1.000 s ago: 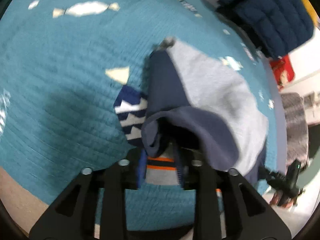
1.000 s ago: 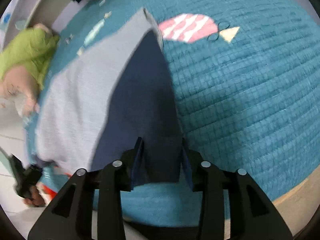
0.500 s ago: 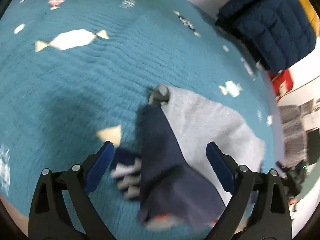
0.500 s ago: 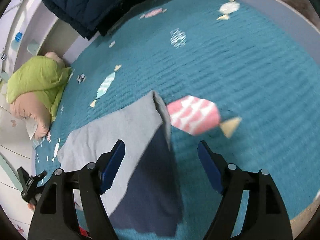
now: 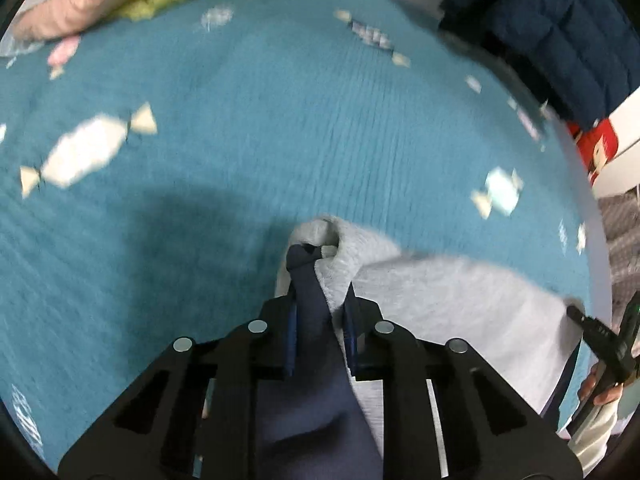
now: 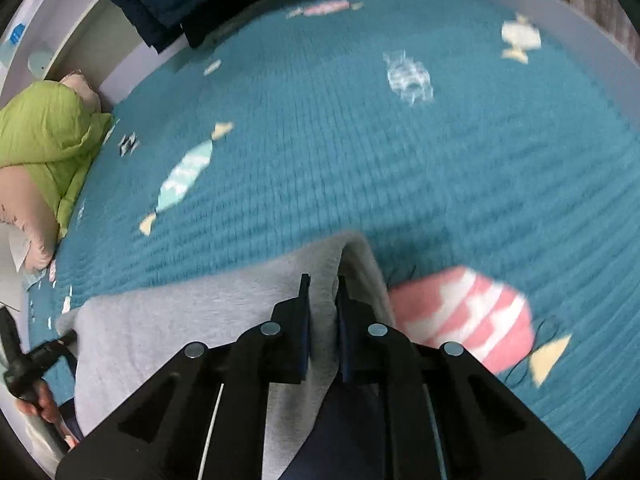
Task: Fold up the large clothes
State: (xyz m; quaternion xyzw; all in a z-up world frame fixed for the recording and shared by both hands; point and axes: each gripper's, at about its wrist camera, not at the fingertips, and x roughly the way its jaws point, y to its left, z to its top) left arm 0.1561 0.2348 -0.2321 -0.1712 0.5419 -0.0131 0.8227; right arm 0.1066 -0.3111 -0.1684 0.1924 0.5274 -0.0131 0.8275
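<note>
A grey and navy garment [image 5: 448, 304] lies on a teal quilt [image 5: 280, 128] printed with candy shapes. My left gripper [image 5: 320, 312] is shut on its far corner, where navy fabric and grey fabric bunch between the fingers. In the right wrist view the same garment [image 6: 192, 320] spreads to the left, and my right gripper [image 6: 322, 300] is shut on a fold at its other far corner. Navy fabric [image 6: 344, 432] hangs below the right fingers. Each gripper shows at the edge of the other's view.
A green and pink pillow [image 6: 36, 148] lies at the left of the bed. A dark blue padded jacket [image 5: 560, 36] hangs over the far edge. A red box [image 5: 596, 148] and a grey knit item [image 5: 624, 224] sit beyond the bed's right side.
Both grippers let go of the near edge, opened, moved forward over the garment, and have now shut on its two far corners.
</note>
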